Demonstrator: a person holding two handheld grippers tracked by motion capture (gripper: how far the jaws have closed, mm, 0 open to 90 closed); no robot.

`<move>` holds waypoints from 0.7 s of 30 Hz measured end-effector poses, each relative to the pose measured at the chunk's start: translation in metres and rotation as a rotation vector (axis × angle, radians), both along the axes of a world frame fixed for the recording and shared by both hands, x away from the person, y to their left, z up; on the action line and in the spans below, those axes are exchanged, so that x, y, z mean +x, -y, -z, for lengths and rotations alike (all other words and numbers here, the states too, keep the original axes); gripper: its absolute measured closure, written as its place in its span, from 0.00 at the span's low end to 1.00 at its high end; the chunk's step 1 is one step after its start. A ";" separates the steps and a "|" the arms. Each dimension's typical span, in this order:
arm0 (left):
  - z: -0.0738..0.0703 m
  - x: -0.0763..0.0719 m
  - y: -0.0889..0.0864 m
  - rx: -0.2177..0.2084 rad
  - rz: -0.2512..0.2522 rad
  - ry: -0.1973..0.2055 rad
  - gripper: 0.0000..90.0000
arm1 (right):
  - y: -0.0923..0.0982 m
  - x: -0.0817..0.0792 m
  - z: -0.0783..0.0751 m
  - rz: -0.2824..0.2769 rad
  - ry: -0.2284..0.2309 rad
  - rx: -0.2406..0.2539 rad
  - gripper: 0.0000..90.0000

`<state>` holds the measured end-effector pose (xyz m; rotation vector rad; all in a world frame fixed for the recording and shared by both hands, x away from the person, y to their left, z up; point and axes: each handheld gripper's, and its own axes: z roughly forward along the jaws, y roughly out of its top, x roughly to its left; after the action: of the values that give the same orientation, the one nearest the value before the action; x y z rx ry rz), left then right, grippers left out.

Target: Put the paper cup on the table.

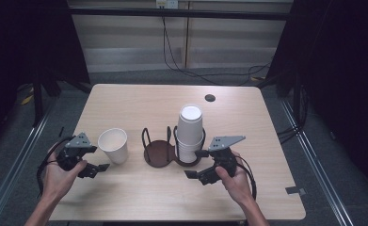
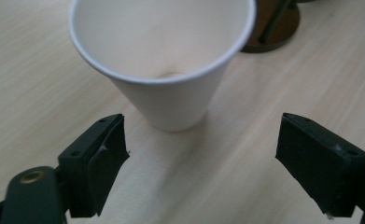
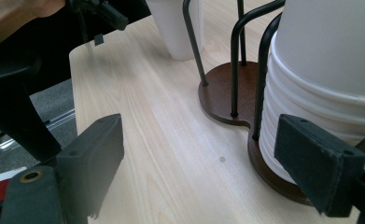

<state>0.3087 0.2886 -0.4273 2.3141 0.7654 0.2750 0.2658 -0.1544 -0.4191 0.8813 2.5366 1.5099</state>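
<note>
A single white paper cup (image 1: 113, 145) stands upright and empty on the wooden table (image 1: 125, 101), left of a dark brown two-slot cup holder (image 1: 159, 154). Its left slot is bare; its right slot carries a stack of white cups (image 1: 189, 132) that narrows toward the top. My left gripper (image 1: 98, 159) sits just left of the single cup, open. In the left gripper view the cup (image 2: 166, 60) stands just beyond the left gripper (image 2: 203, 154), apart from both jaws. My right gripper (image 1: 196, 164) is open in front of the stack (image 3: 329, 60), touching nothing.
A small dark round hole (image 1: 210, 98) lies in the far right part of the table. In the right gripper view the holder's black wire loops (image 3: 236, 56) rise from its base, and the left table edge (image 3: 75, 74) drops to grey floor. Dark frames flank the table.
</note>
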 end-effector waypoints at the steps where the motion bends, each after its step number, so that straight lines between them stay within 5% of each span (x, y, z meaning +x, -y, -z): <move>1: 0.000 -0.003 0.000 -0.008 -0.001 0.009 0.18 | 0.000 0.000 0.000 0.001 0.000 0.001 0.18; 5: -0.001 -0.017 0.003 -0.052 -0.028 0.019 0.18 | 0.001 -0.001 0.000 0.010 0.005 0.002 0.18; 10: 0.005 -0.033 0.012 -0.099 0.000 0.022 0.19 | 0.005 -0.004 -0.002 0.028 0.023 0.007 0.18; 16: 0.004 -0.050 0.022 -0.274 -0.007 0.036 0.21 | 0.013 -0.008 0.000 0.061 0.033 0.014 0.18; 21: 0.013 -0.055 0.042 -0.295 0.007 0.075 0.19 | 0.016 -0.011 0.001 0.078 0.040 0.032 0.18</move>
<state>0.2536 0.2467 -0.4400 2.0173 0.7093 0.2281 0.2549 -0.1700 -0.4203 0.9326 2.4275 1.5339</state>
